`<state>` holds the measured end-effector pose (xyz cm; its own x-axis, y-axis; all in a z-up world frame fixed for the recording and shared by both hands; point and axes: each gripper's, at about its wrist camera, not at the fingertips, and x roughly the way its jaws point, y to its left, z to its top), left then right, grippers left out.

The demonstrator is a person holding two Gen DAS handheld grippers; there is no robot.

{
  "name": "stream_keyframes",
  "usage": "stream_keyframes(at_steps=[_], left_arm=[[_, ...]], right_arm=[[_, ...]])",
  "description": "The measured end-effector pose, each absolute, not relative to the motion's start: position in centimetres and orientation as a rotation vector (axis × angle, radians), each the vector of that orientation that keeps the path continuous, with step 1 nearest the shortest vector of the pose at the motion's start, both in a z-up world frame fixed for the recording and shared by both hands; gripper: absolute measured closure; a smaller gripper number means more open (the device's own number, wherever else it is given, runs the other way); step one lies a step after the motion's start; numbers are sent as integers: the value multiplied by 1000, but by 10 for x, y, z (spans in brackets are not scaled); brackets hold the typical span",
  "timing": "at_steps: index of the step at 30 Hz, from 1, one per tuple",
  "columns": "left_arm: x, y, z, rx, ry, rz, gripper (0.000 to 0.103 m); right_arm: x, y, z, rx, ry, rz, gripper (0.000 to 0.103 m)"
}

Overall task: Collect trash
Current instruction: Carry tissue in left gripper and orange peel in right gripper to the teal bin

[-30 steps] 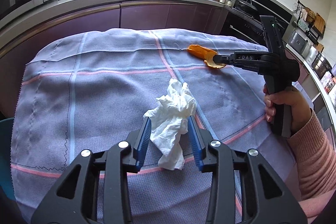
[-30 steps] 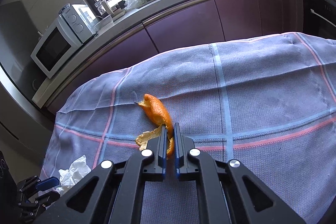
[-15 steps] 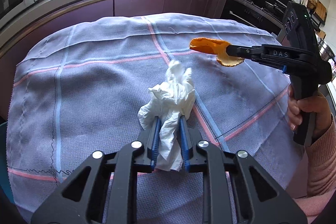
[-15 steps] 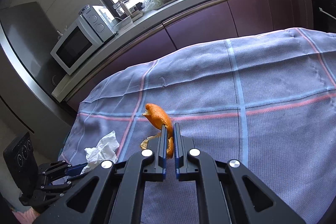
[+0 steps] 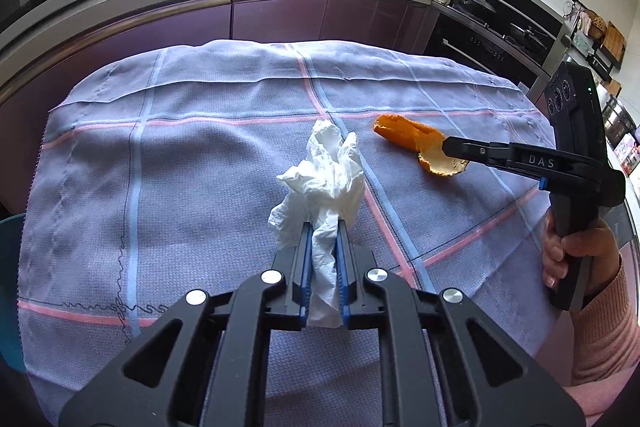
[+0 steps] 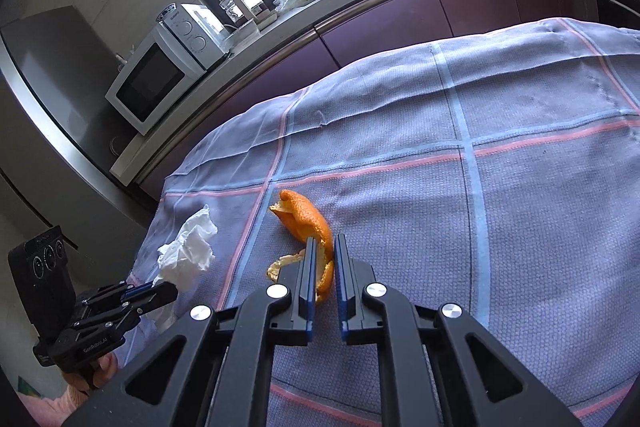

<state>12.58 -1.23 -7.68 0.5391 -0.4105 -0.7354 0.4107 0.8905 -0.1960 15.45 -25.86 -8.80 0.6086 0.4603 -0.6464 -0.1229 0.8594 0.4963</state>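
My left gripper (image 5: 323, 227) is shut on a crumpled white tissue (image 5: 324, 183) and holds it above the checked purple tablecloth (image 5: 192, 179). My right gripper (image 6: 323, 243) is shut on an orange peel (image 6: 308, 219) and holds it off the cloth. In the left wrist view the right gripper (image 5: 446, 147) reaches in from the right with the peel (image 5: 408, 139) at its tip. In the right wrist view the left gripper (image 6: 170, 289) sits at the lower left with the tissue (image 6: 188, 251).
The cloth covers a table (image 6: 520, 187). Behind it runs a kitchen counter with purple cabinets (image 5: 280, 15), a white microwave (image 6: 152, 79) and an oven (image 5: 480, 39). A teal object (image 5: 10, 287) shows at the table's left edge.
My left gripper closed on the tissue and lifted it. My right gripper raised the peel off the cloth and swung it left, nearer the tissue.
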Motion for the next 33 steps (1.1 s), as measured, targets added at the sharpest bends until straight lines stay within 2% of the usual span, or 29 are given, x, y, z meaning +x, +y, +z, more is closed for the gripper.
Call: stream_keyframes(at_steps=[5,9,33], left_arm=[[121,-6,-77,-9,869,-486,92],[118,-1,-75,-18,863,-479,92],[76,78,-39,-65,765,-362,92]], right_arm=[[154,-257,-92,420,879,350,93],[153,-255,-92,422,872,354,99],[127,-186,-57,440,797,550,99]])
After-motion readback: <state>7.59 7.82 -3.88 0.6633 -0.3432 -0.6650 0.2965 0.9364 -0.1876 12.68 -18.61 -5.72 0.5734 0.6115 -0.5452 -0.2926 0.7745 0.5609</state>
